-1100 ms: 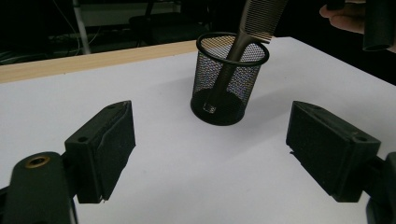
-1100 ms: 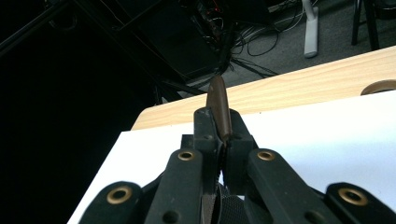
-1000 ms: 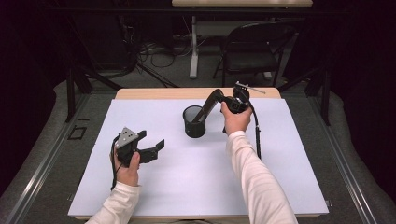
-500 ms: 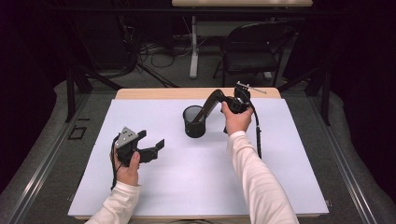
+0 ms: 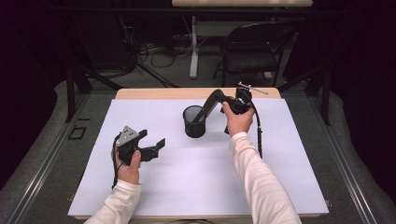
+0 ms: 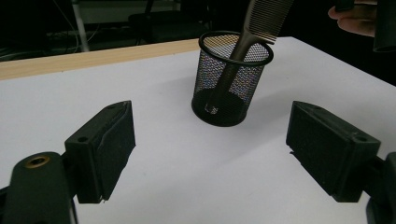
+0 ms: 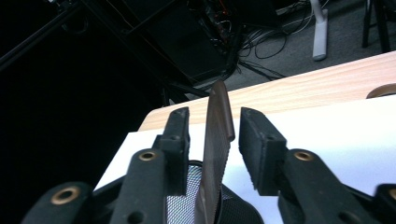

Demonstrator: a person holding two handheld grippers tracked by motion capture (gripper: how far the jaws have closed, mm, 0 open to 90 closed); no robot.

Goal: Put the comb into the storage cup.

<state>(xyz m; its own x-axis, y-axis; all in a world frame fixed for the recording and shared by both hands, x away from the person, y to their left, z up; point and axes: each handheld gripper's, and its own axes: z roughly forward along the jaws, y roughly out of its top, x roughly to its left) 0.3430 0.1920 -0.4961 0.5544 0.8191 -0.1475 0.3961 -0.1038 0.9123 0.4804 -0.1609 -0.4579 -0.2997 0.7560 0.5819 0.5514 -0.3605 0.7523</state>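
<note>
The comb [image 6: 243, 39] stands in the black mesh cup [image 5: 194, 122] near the table's [image 5: 187, 186] centre, its handle end down on the cup's floor and its long axis leaning up toward two o'clock. My right gripper [image 7: 212, 135] has its jaws slightly parted around the toothed end; whether a pad touches is unclear. My left gripper [image 5: 150, 144], at eight o'clock from the cup, is spread wide and empty.
</note>
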